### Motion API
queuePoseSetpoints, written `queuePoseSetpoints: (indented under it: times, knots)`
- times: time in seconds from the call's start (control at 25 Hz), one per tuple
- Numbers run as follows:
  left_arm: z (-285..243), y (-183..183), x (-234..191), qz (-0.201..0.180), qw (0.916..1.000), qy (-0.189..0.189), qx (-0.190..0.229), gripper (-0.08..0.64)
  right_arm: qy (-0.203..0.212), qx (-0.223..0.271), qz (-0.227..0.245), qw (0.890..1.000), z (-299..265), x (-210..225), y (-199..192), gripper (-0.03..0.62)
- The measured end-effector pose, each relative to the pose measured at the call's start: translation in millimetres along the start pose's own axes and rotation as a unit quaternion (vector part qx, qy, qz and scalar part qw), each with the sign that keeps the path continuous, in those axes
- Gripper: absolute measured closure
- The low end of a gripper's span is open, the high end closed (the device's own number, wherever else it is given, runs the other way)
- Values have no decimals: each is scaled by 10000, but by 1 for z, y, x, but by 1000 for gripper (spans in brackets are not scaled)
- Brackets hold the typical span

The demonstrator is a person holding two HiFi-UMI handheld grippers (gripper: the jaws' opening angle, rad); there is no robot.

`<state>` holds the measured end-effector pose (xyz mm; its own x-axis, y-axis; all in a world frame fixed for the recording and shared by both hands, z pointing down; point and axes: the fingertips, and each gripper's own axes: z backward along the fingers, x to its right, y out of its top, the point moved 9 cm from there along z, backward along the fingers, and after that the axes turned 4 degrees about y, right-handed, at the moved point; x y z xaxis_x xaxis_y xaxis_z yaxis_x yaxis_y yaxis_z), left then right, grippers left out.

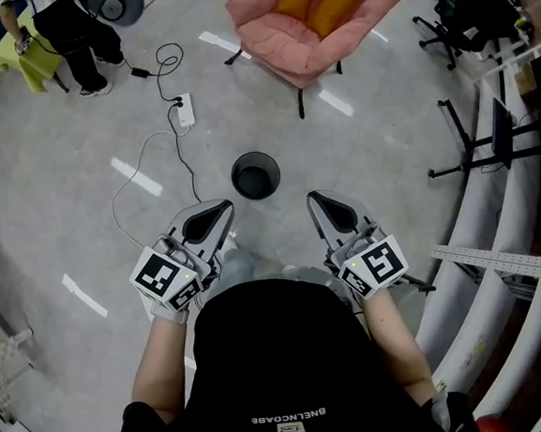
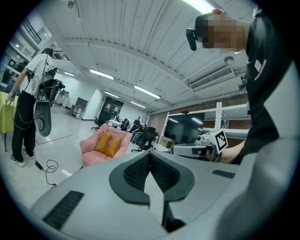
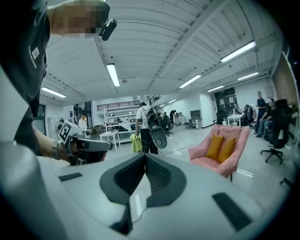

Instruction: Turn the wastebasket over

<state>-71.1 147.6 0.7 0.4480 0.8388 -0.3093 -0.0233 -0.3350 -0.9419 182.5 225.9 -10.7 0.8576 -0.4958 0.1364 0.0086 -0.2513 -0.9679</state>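
The wastebasket is a small round black bin that stands upright on the grey floor, open end up, just ahead of me in the head view. My left gripper is held near and to the left of it, shut and empty. My right gripper is near and to the right, also shut and empty. Neither touches the bin. In the left gripper view the jaws meet with nothing between them, and the same holds in the right gripper view. The bin is hidden in both gripper views.
A pink armchair with orange cushions stands beyond the bin. A power strip and cables lie on the floor at the left. A person stands far left. Office chairs, a monitor stand and curved white rails line the right side.
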Motion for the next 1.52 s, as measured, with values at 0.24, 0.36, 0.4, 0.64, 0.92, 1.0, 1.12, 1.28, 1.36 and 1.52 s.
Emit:
queuePoseSetpoints:
  times: [0.24, 0.36, 0.4, 0.64, 0.92, 1.0, 1.12, 1.28, 1.36, 1.52]
  knots:
    - [8, 8, -48, 165, 9999, 0, -20, 546, 51, -284, -74, 9996, -52, -6, 5, 581]
    - [11, 5, -64, 328, 9994, 142, -31, 546, 216, -443, -149, 9987, -72, -3, 3, 581]
    - [11, 4, -66, 359, 9991, 200, -59, 546, 287, -483, -203, 9982, -78, 0, 3, 581]
    - [-2, -8, -70, 569, 9958, 707, -135, 546, 812, -790, -305, 9931, -99, 33, -7, 581]
    - [-18, -28, -58, 655, 9834, 1681, -173, 546, 1638, -1483, -280, 9749, -125, 84, -41, 572]
    - [-19, -38, -52, 749, 9770, 1989, -161, 546, 1957, -1768, -220, 9643, -135, 96, -56, 549]
    - [-18, -56, -47, 909, 9663, 2404, -149, 546, 2332, -2170, -106, 9478, -155, 107, -82, 520]
    - [-9, -86, -48, 1146, 9505, 2888, -80, 546, 2585, -2692, 52, 9277, -191, 115, -128, 495]
    - [-6, -103, -45, 1260, 9429, 3084, -33, 546, 2684, -2996, 164, 9154, -207, 119, -156, 476]
    - [2, -145, -41, 1543, 9272, 3414, -18, 546, 2830, -3611, 404, 8876, -239, 123, -219, 472]
